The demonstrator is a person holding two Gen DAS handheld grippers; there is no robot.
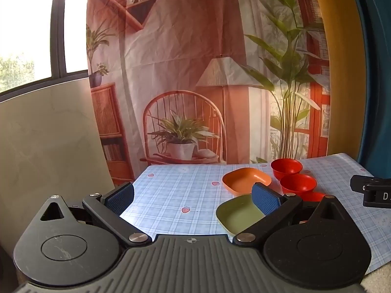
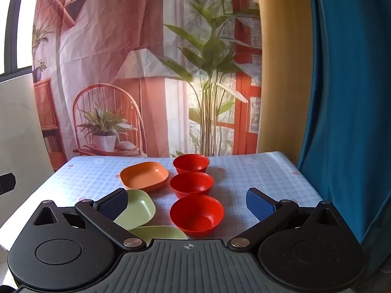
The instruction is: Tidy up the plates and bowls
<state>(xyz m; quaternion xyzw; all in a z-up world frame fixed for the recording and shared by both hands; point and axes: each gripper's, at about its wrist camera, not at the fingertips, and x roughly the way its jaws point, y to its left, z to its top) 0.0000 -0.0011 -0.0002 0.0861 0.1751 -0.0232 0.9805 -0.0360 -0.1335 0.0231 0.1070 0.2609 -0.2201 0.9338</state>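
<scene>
Three red bowls stand in a row on the checked tablecloth: far (image 2: pixel 191 163), middle (image 2: pixel 191 183) and near (image 2: pixel 196 214). To their left lie an orange plate (image 2: pixel 144 175), a green plate (image 2: pixel 136 208) and a second green plate (image 2: pixel 158 233) at the bottom, partly hidden. My right gripper (image 2: pixel 187 202) is open and empty, above the near bowl. My left gripper (image 1: pixel 193 196) is open and empty, left of the dishes. Its view shows the orange plate (image 1: pixel 245 179), a green plate (image 1: pixel 238 214) and two red bowls (image 1: pixel 286 168) (image 1: pixel 298 183); a third bowl is mostly hidden.
The table (image 2: pixel 256 173) ends at a blue curtain (image 2: pixel 347 122) on the right and a printed backdrop (image 2: pixel 146 73) behind. A white panel (image 1: pixel 48 134) stands on the left. The right gripper's body (image 1: pixel 371 190) shows at the left view's right edge.
</scene>
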